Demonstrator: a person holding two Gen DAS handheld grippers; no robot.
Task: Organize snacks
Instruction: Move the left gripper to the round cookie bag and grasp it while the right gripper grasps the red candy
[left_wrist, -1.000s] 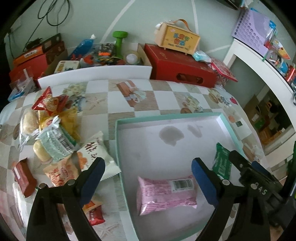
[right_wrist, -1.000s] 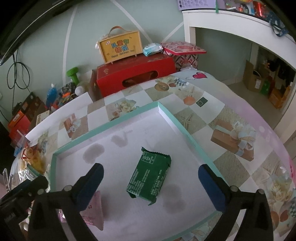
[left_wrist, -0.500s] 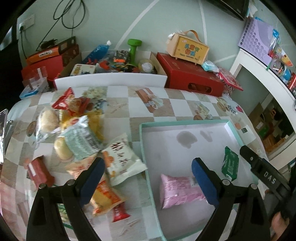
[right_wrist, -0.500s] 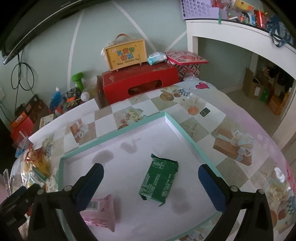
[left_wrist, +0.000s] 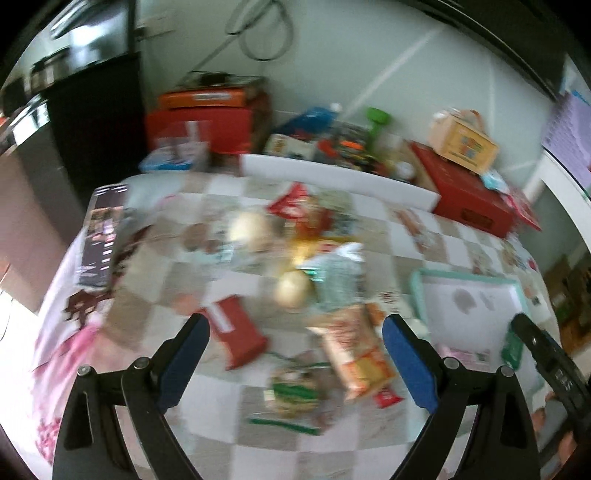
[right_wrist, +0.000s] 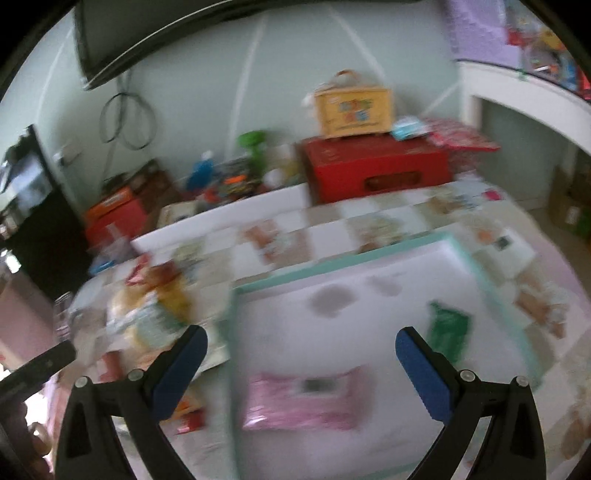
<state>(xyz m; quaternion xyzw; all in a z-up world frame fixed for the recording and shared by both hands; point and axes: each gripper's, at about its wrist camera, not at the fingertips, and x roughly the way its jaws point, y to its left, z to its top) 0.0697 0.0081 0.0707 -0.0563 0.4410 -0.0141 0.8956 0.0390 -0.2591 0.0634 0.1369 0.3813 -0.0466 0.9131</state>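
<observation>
Both views are smeared by motion. My left gripper (left_wrist: 295, 332) is open and empty above a pile of loose snacks on the checkered tablecloth: a red packet (left_wrist: 236, 332), an orange-and-white packet (left_wrist: 351, 350), a round bun (left_wrist: 293, 288) and a green cookie pack (left_wrist: 293, 384). The teal-rimmed white tray (left_wrist: 517, 291) lies to its right. My right gripper (right_wrist: 299, 339) hangs open and empty over the tray (right_wrist: 332, 266), which holds a pink packet (right_wrist: 303, 400) and a green packet (right_wrist: 448, 328). The snack pile (right_wrist: 147, 310) shows at its left.
Behind the table stand a red box (right_wrist: 376, 166) with a yellow carry box (right_wrist: 352, 107) on top, a white board (right_wrist: 221, 221) and a green dumbbell (right_wrist: 253, 142). A dark strip (left_wrist: 103, 240) lies at the table's left edge. A white shelf (right_wrist: 524, 96) is at the right.
Both grippers swung left. The left one went from above the tray to above the snack pile; the right one now has the pink packet below it. Both jaws stayed open.
</observation>
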